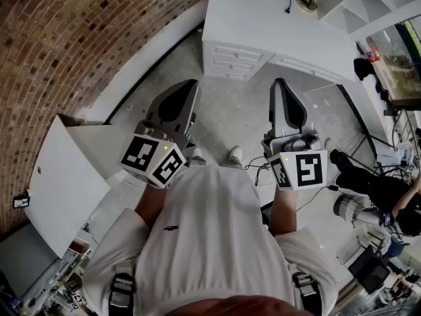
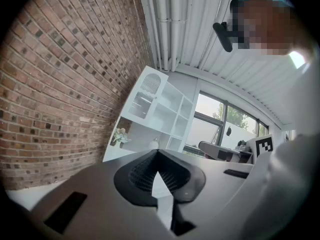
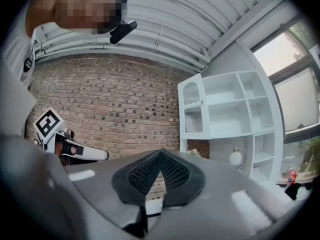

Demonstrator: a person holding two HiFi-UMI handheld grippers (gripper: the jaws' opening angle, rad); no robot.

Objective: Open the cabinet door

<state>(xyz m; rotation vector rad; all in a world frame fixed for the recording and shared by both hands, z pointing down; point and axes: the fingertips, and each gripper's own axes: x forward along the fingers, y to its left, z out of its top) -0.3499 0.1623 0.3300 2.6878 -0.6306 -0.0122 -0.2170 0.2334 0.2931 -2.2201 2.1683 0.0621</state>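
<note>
Left gripper point(image 2: 157, 154) & right gripper point(image 3: 160, 153) both pinched closed on nothing, well apart from arched cabinet door point(image 3: 192, 109); going in w/o opening, they'd prob. just bump it, no grip.

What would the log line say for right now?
left tongs: shut, empty | right tongs: shut, empty | cabinet door: far off, untouched

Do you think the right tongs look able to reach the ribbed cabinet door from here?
Probably not yet. The right tongs are shut and held near the body, while the cabinet door sits far off, above the desk. The floor between looks free, so stepping closer should help.
</note>
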